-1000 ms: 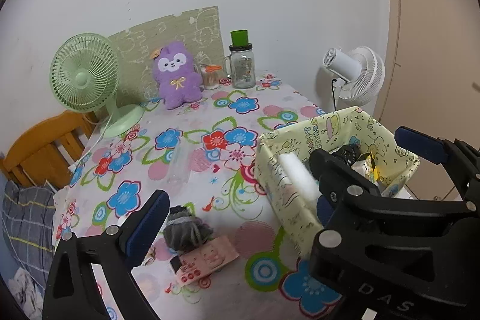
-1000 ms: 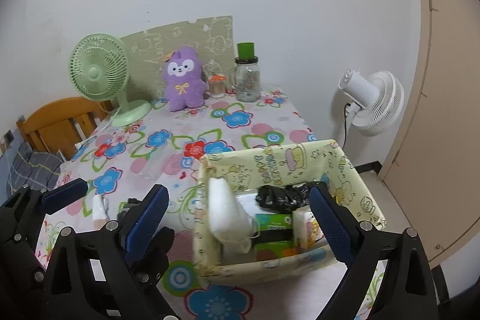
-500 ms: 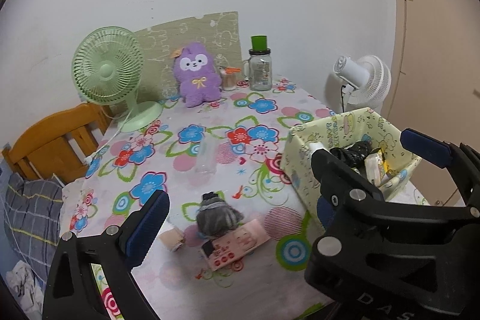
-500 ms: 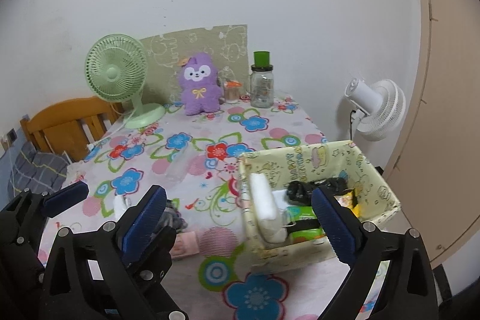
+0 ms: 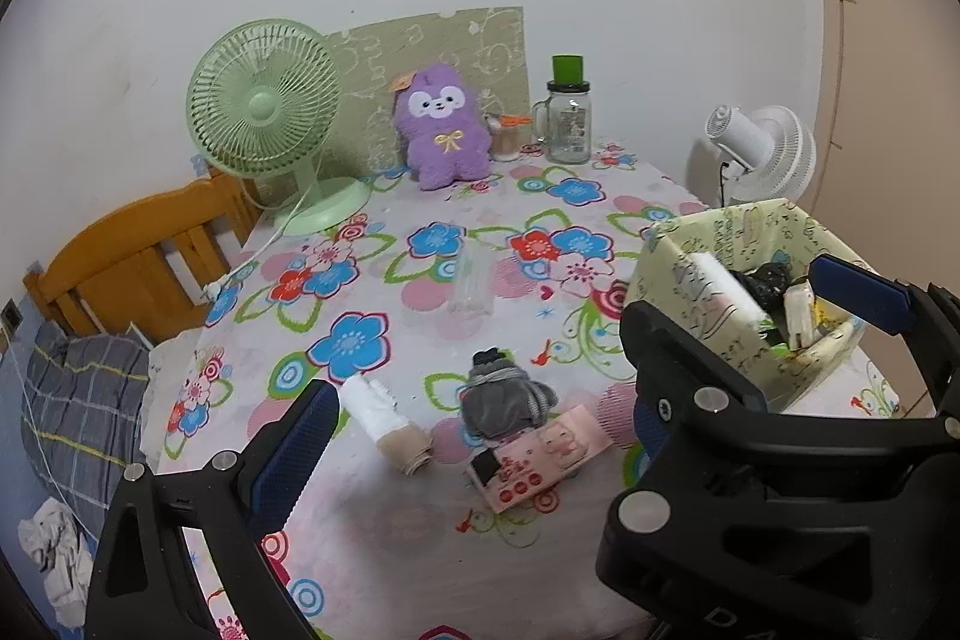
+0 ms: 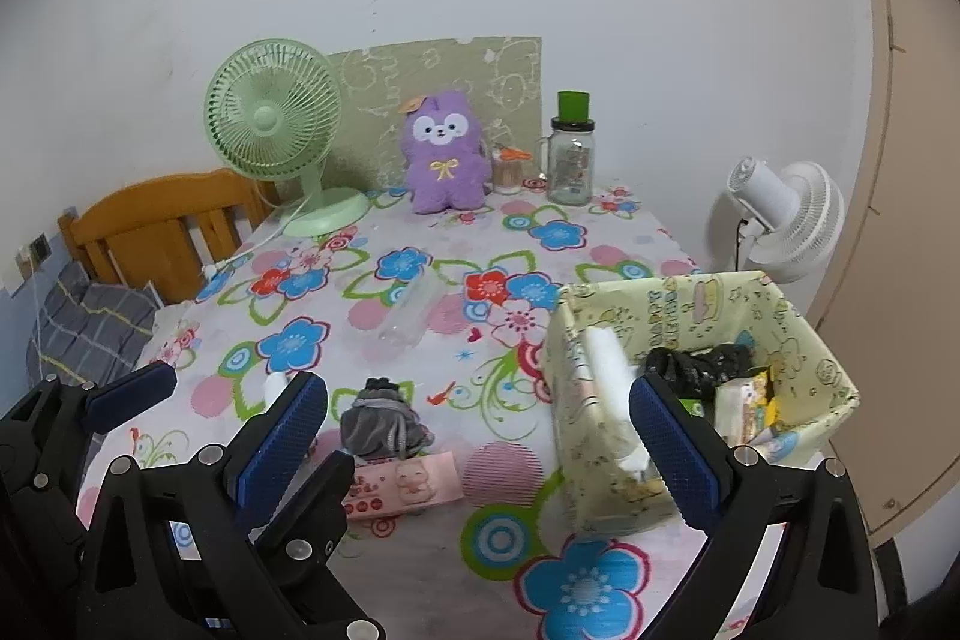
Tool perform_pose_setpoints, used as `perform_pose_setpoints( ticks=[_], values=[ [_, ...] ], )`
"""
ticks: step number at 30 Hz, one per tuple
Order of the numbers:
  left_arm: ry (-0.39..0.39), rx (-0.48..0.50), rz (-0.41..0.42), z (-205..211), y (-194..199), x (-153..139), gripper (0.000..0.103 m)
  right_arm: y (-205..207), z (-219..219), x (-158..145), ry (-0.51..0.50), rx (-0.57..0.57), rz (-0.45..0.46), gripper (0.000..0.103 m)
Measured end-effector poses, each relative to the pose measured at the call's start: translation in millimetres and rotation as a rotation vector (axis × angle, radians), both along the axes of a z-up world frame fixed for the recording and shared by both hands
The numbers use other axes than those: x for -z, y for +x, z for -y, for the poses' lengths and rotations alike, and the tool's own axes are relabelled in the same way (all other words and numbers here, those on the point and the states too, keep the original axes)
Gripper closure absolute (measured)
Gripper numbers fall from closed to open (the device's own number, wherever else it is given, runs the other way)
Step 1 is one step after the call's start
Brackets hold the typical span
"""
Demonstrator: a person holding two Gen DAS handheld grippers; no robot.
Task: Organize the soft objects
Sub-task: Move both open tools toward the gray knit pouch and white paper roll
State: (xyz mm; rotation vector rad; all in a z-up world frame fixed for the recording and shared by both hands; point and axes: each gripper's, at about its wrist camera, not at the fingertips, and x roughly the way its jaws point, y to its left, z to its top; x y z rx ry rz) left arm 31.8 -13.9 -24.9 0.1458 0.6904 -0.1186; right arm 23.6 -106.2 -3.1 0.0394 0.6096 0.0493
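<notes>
A grey cloth bundle (image 5: 504, 400) (image 6: 381, 424) lies on the flowered tablecloth, touching a pink tissue pack (image 5: 534, 466) (image 6: 408, 481) in front of it. Left of them lies a white and beige rolled sock (image 5: 387, 424). A yellow patterned fabric box (image 5: 696, 250) (image 6: 660, 304) at the right holds a white roll, something black and small packs. A purple plush (image 5: 447, 130) (image 6: 444, 154) sits at the back. My left gripper (image 5: 468, 439) hangs open short of the bundle. My right gripper (image 6: 477, 448) is wide open and holds nothing, between bundle and box.
A clear plastic bottle (image 5: 474, 280) lies mid-table. At the back stand a green fan (image 5: 264, 100) with its cord and a glass jar (image 5: 569, 118). A white fan (image 5: 756, 148) stands off the right edge, a wooden chair (image 5: 132, 256) at the left.
Both grippers have drawn back and to the left, so the box and bundle sit farther off and more to the right. The rolled sock has come into the left wrist view.
</notes>
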Motion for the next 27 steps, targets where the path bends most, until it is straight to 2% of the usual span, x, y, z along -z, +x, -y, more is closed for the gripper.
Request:
perform_pose_setpoints(
  ticks=[15,27],
  values=[
    [0.000,-0.045,-0.034,-29.8,10.4,22.1,0.003,13.9,-33.0,18.4,-0.030,-0.064,-0.014,0.001],
    [-0.007,-0.073,-0.103,-47.6,32.9,50.0,0.007,40.9,-52.8,44.4,-0.044,-0.120,-0.078,0.001]
  ],
)
